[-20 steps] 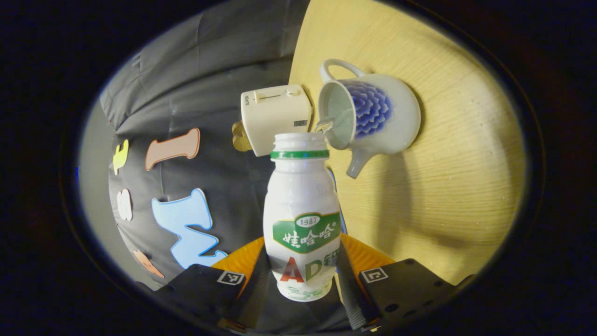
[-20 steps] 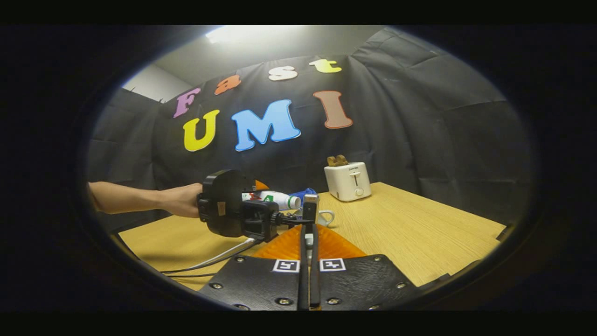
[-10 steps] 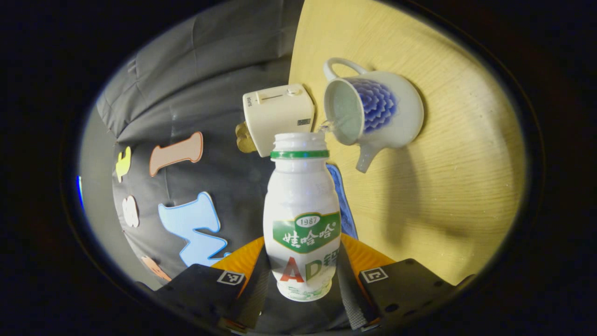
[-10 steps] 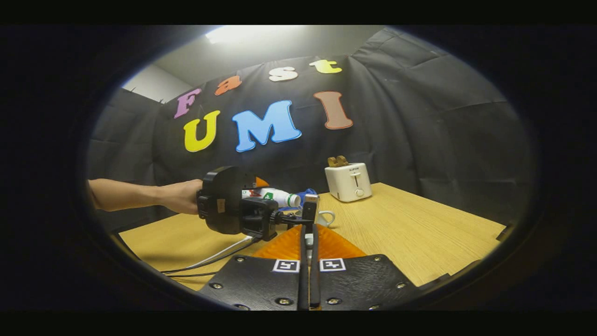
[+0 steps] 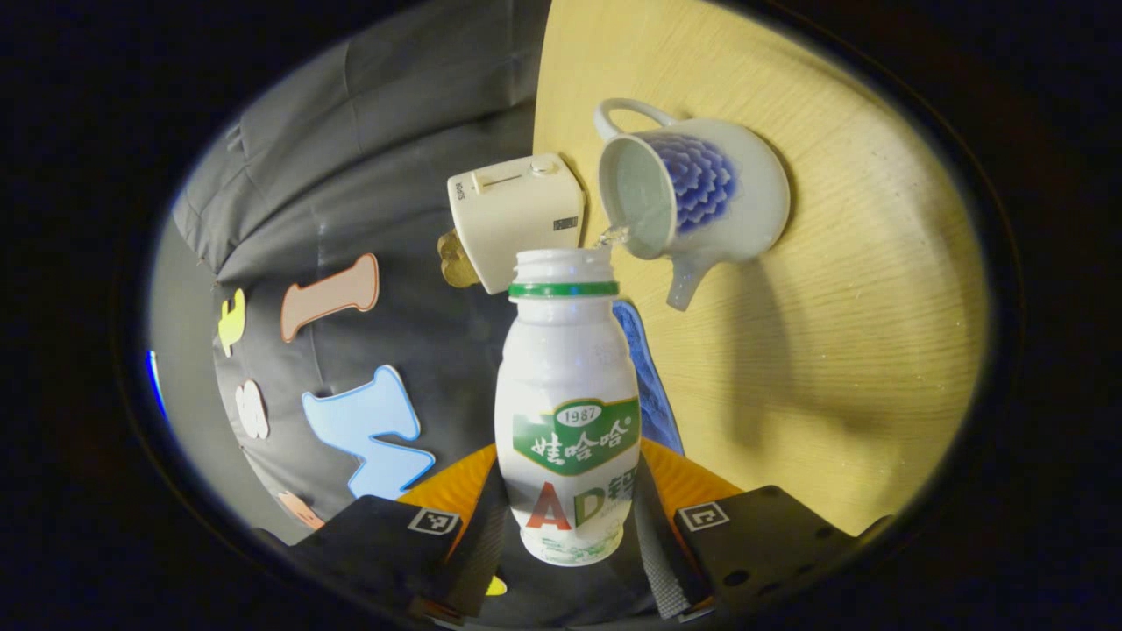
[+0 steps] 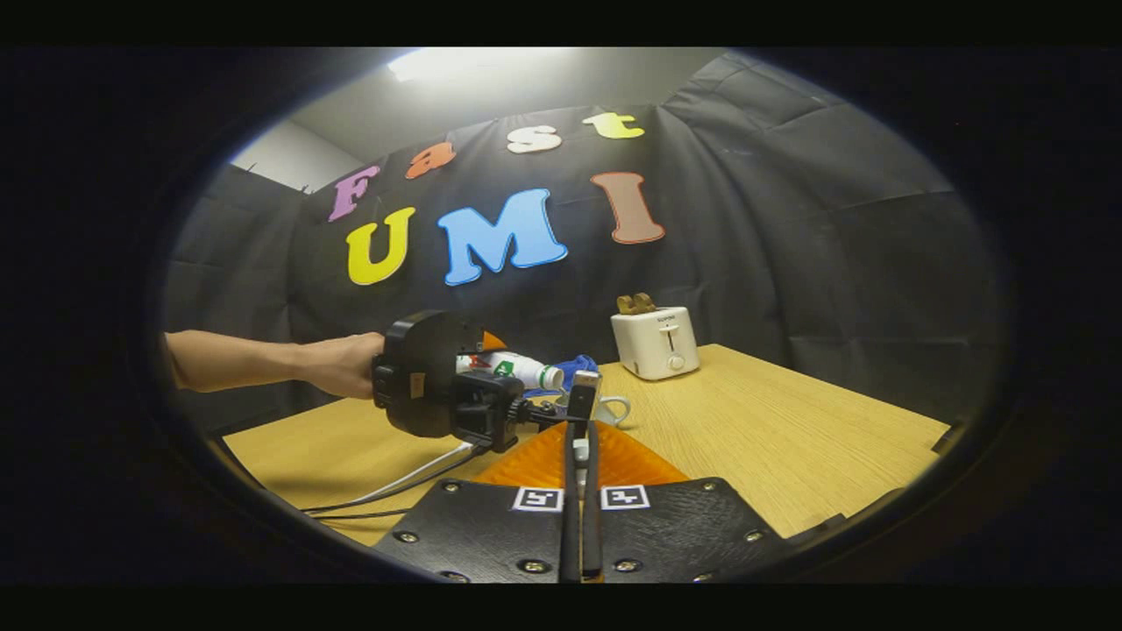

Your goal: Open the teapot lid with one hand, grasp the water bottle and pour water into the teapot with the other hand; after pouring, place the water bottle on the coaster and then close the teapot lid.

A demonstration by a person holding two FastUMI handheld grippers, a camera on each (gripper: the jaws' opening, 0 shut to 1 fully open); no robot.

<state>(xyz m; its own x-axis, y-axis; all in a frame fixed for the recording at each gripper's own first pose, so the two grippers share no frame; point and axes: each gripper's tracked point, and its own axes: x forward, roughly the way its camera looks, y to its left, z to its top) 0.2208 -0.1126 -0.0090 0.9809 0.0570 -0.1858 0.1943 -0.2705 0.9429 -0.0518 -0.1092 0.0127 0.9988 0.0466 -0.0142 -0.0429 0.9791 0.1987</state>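
Clamping the uncapped water bottle between both fingers, our left gripper held it tipped on its side, mouth at the rim of the open teapot on the wooden table. A thin trickle bridged mouth and rim. A blue coaster lay mostly hidden behind the bottle, near a white toaster. In the right gripper view, our right gripper had its fingers pressed nearly together on something small and pale, presumably the lid, too hidden to tell.
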